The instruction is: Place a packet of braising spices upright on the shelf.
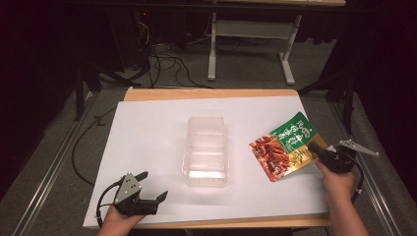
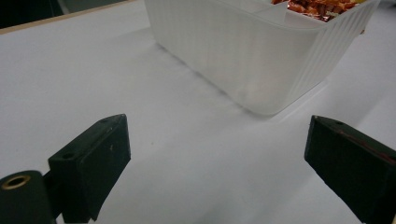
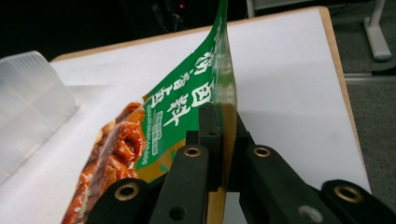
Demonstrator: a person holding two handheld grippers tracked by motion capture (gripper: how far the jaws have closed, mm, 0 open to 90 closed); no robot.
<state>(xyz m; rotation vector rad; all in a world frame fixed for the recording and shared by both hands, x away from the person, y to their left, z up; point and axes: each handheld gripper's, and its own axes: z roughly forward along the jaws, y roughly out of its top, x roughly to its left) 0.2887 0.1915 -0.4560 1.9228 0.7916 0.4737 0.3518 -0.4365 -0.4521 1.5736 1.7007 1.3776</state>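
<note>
A flat snack packet [image 1: 286, 147], green at the top and orange-red below, hangs tilted just above the white table sheet [image 1: 152, 132] at the right. My right gripper [image 1: 318, 149] is shut on the packet's edge; in the right gripper view the packet [image 3: 187, 112] stands on edge, pinched between the two black jaws of the gripper [image 3: 223, 140]. A clear ribbed plastic tub [image 1: 206, 151] stands in the middle of the sheet. My left gripper [image 1: 156, 186] rests at the front left, open, with nothing between its fingers [image 2: 93, 158]. The tub [image 2: 252, 56] stands ahead of it.
The sheet covers a wooden table whose far edge [image 1: 211, 93] shows as a tan strip. Beyond it are a grey floor, black cables [image 1: 167, 64] and a white table frame [image 1: 251, 39]. Metal rails [image 1: 54, 162] run along both sides.
</note>
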